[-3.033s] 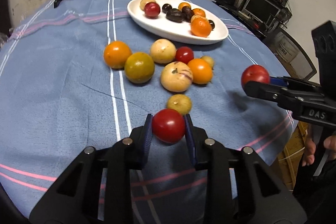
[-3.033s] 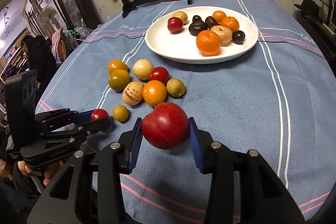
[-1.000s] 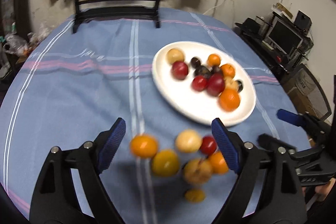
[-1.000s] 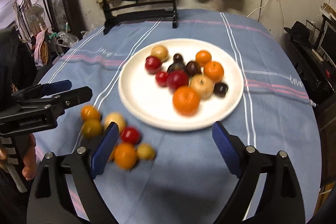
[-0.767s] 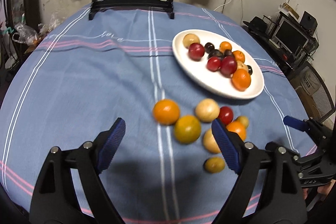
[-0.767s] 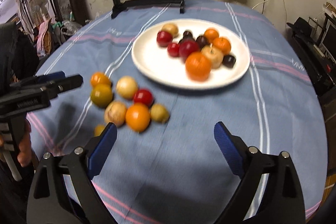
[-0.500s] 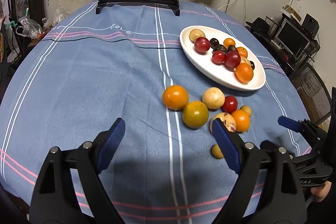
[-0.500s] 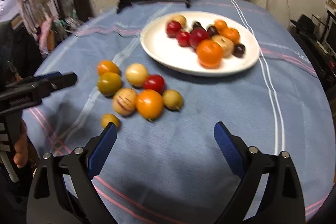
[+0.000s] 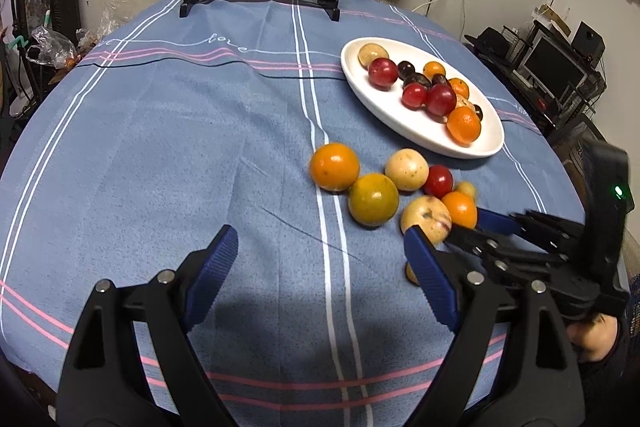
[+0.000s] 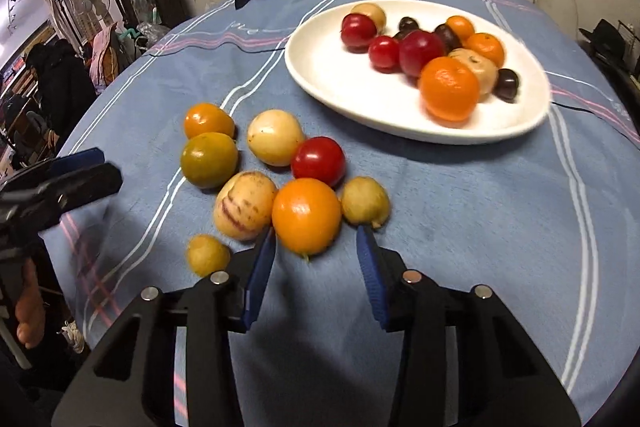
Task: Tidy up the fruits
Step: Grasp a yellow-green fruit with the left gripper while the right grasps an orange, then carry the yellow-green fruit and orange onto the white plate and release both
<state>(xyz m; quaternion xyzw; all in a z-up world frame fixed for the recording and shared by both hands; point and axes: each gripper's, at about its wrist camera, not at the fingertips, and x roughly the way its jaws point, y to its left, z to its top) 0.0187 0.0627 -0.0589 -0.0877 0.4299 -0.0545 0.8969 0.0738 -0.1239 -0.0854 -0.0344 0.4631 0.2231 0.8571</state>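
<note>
1. The right gripper (image 10: 316, 255) is open and empty, its jaws set to either side of an orange fruit (image 10: 306, 215) on the cloth, not yet touching it.
2. The left gripper (image 9: 320, 267) is spread wide, empty, with bare tablecloth (image 9: 160, 147) between the jaws.
3. Just beyond the right jaws lies a loose fruit cluster (image 10: 276, 137); farther ahead, a white plate (image 10: 332, 83) holding fruit.
4. This looks like the pickup step; next, close gently on the orange and carry it to the plate.

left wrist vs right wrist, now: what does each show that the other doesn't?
Left wrist only: the open left gripper over bare cloth, and a monitor to the right.
Right wrist only: the right gripper open around the orange, plus a standing fan.
Both: the white plate of fruit, the loose fruit cluster and the blue tablecloth.
</note>
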